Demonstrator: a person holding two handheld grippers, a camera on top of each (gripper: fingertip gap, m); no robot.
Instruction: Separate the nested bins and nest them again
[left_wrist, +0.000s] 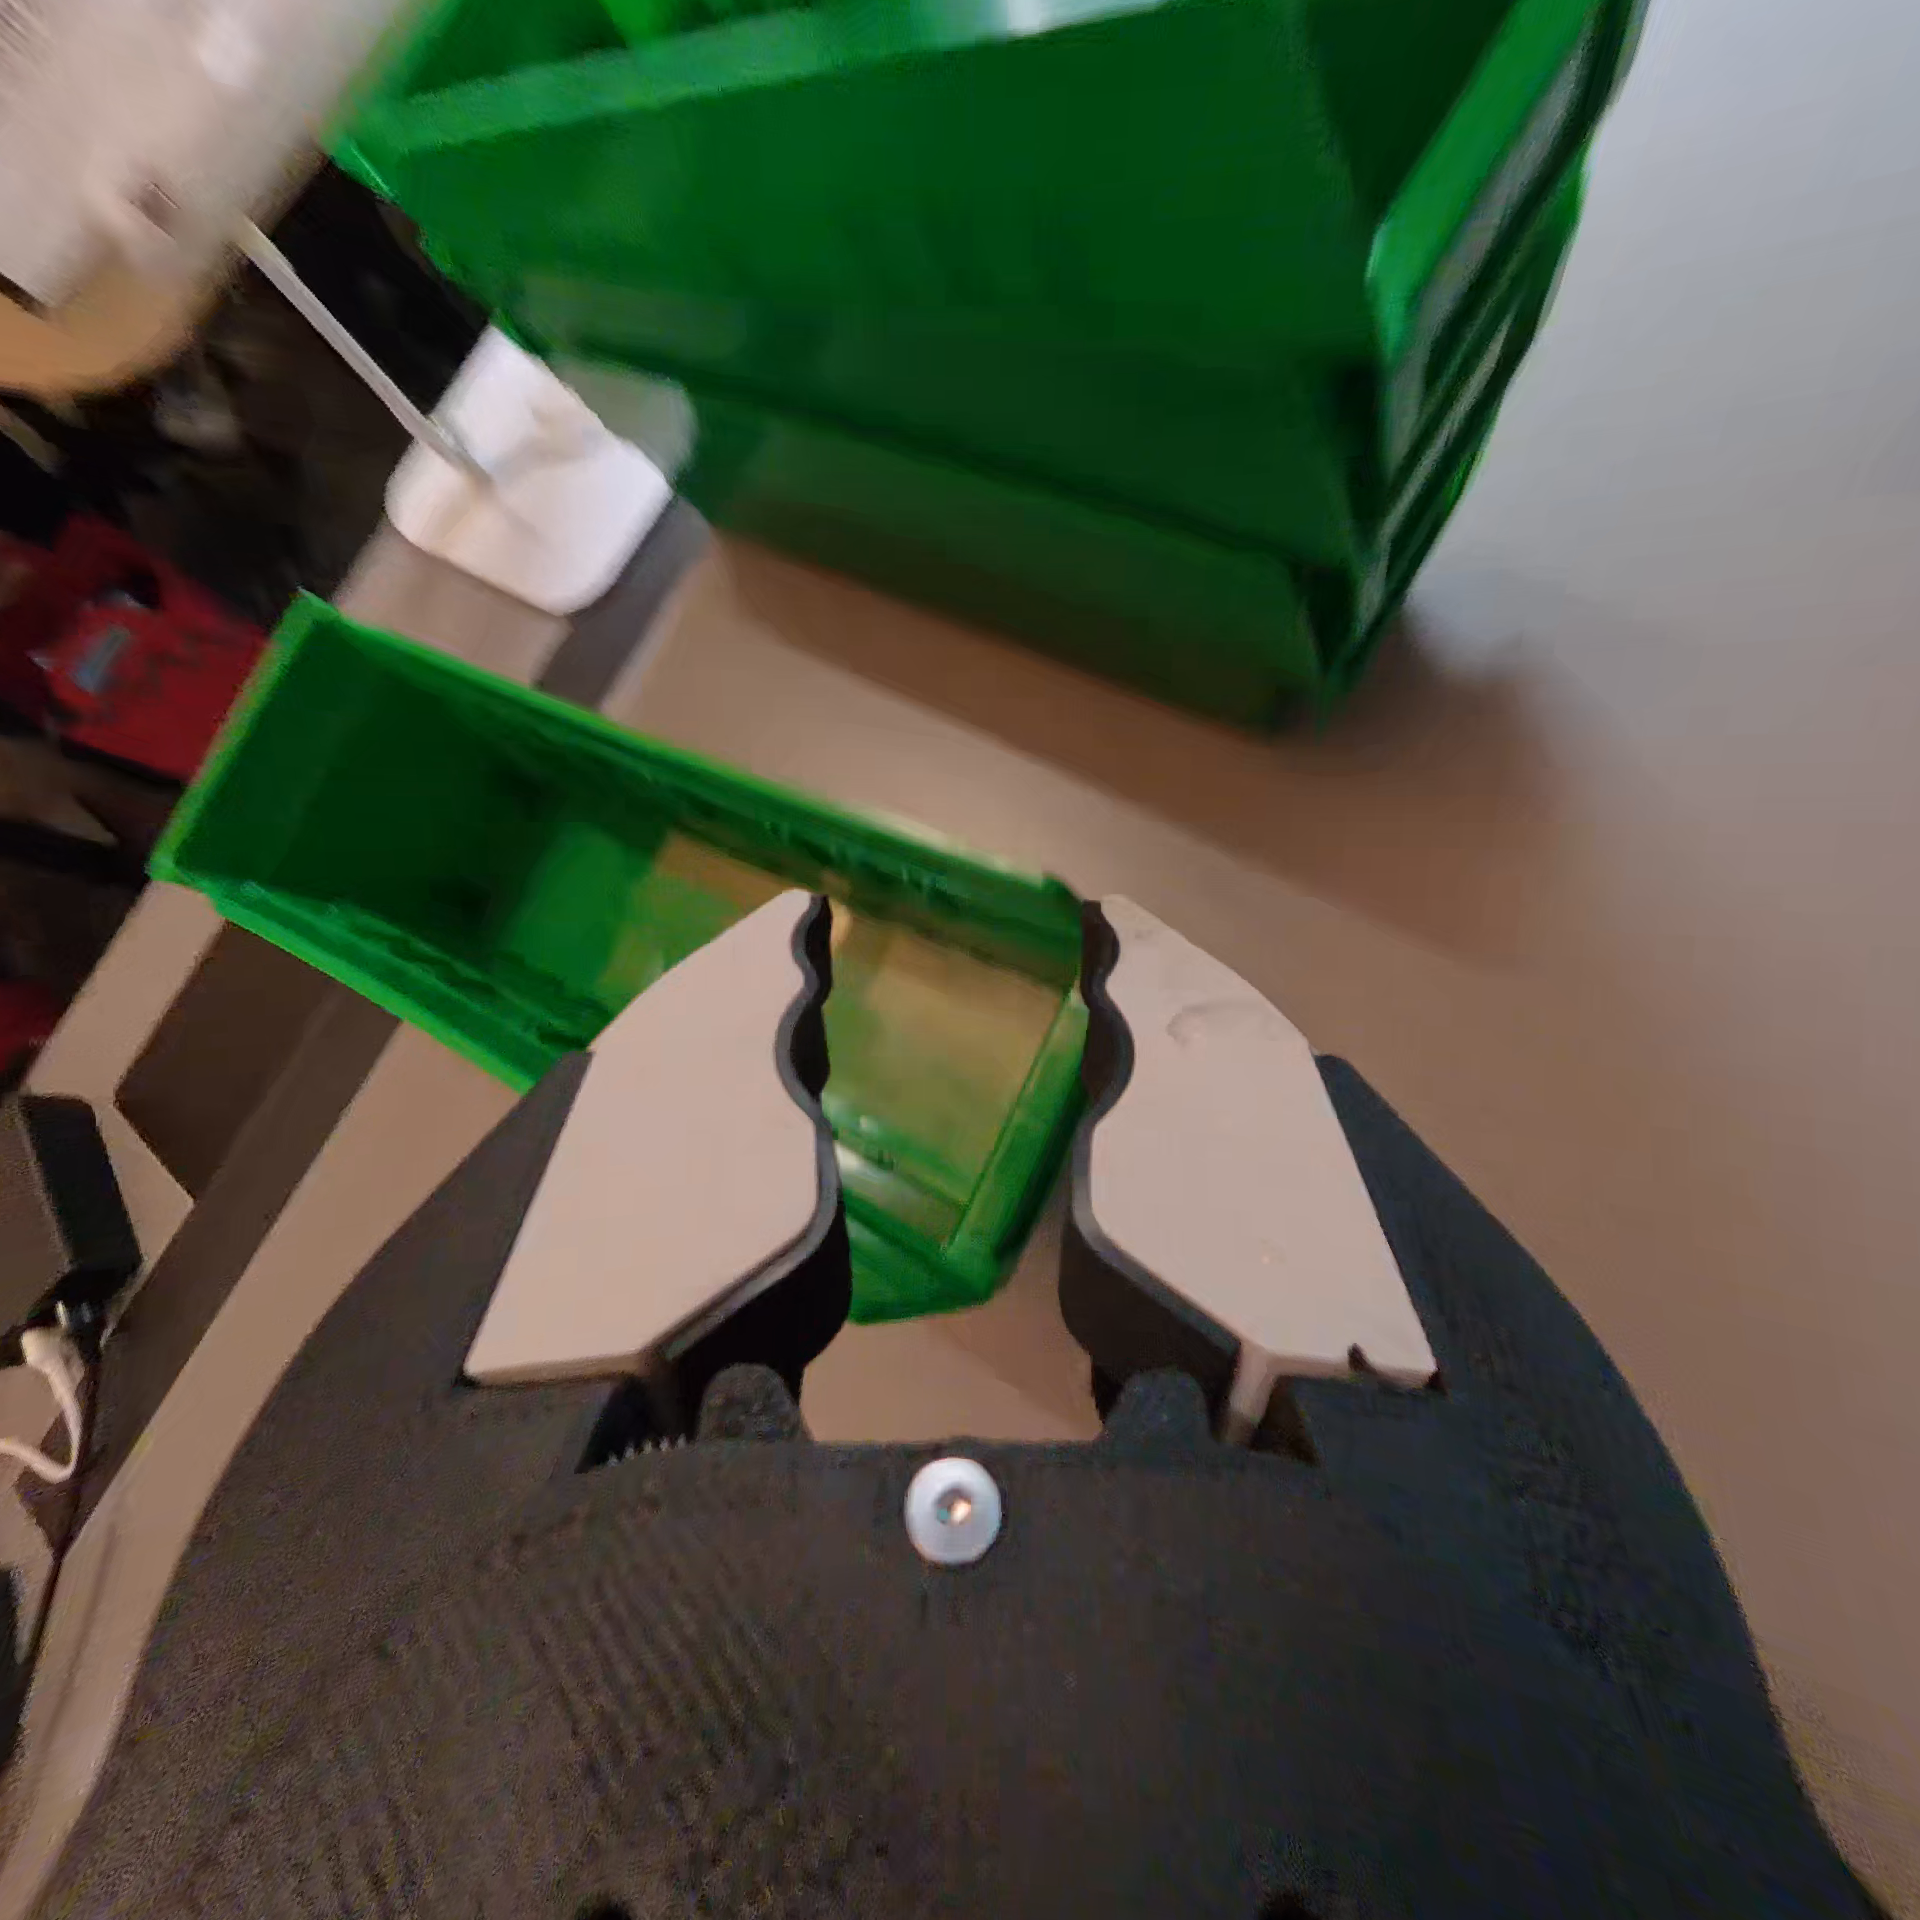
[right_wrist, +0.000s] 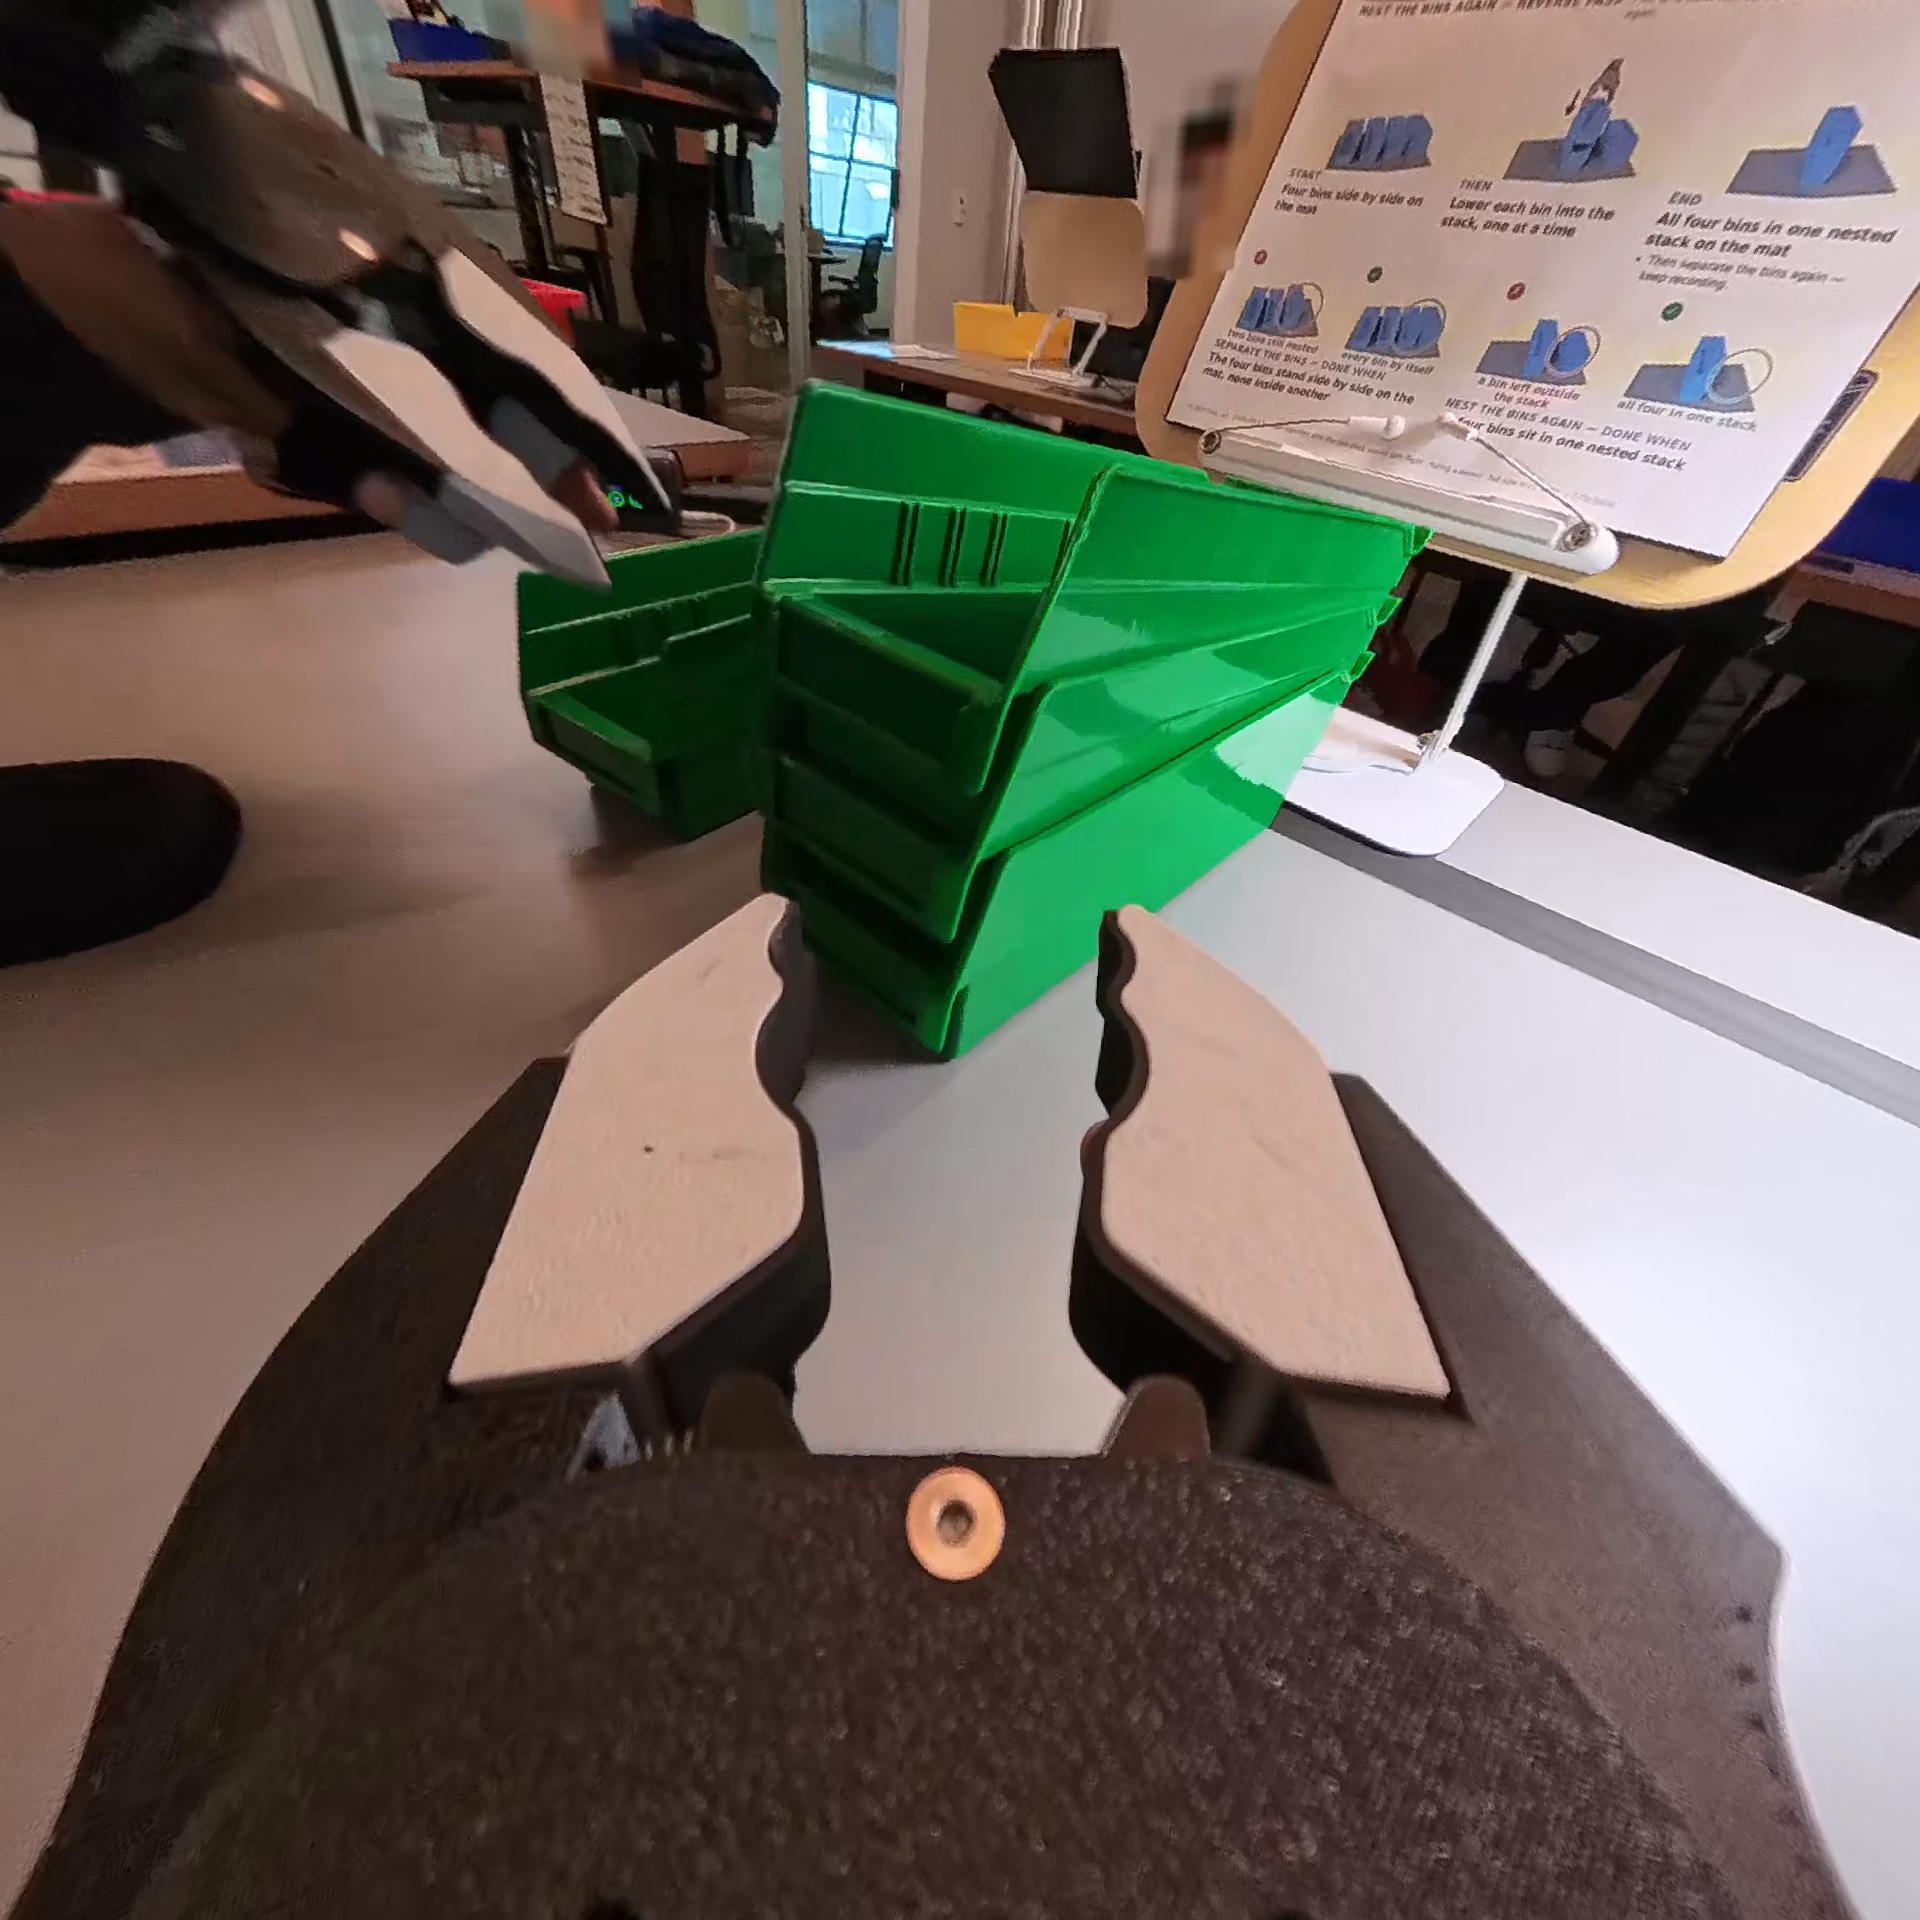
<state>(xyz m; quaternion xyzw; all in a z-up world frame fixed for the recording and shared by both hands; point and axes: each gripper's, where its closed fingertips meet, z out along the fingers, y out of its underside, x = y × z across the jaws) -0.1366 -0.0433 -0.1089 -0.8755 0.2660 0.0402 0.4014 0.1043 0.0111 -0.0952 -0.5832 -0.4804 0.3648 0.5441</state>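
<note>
Four green bins on the table (right_wrist: 312, 1039): three in a nested stack (right_wrist: 1039, 748), uppermost tilted, and one single bin (left_wrist: 436, 883) standing alone just left of that stack. Left gripper (left_wrist: 956, 914) spread open over the single bin's near end, gripping nothing. Right gripper (right_wrist: 951, 914) open too, empty, close before the stack's lowest front corner. Behind the stack, one instruction board (right_wrist: 1558, 260) on a white stand.

Pale tabletop (right_wrist: 1558, 1195); desks (right_wrist: 977, 379), office chairs (right_wrist: 665, 260), bright window (right_wrist: 847, 156) behind.
</note>
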